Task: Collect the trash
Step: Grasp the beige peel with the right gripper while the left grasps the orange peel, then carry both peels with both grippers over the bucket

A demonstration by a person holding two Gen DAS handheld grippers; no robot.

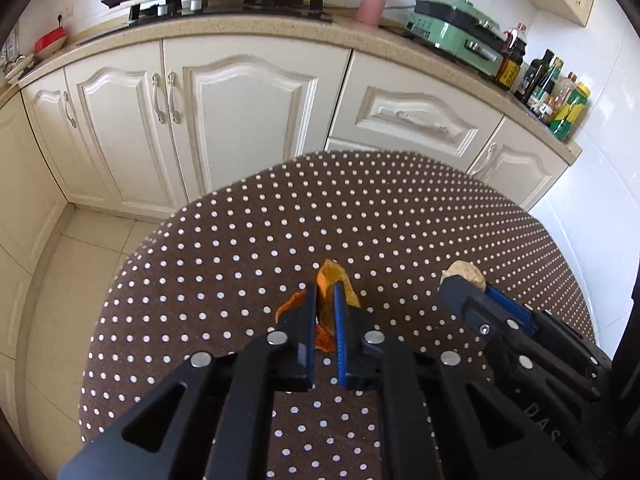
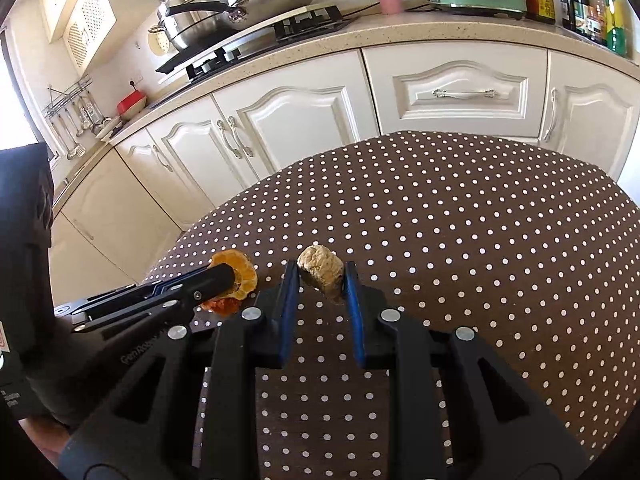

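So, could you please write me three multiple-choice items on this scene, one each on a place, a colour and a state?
1. Where is the pink utensil holder?
A. on the countertop, between the gas hob and the green appliance
B. on the table
C. on the floor

2. What colour is the tablecloth?
A. plain white
B. brown with white dots
C. green striped

3. What is the left gripper doing?
A. hanging open over bare cloth
B. shut on the orange peel
C. gripping a bottle

Answers: 1 A, it stands on the counter between them; 2 B, dotted brown cloth covers the table; 3 B, the fingers pinch the peel on both sides.
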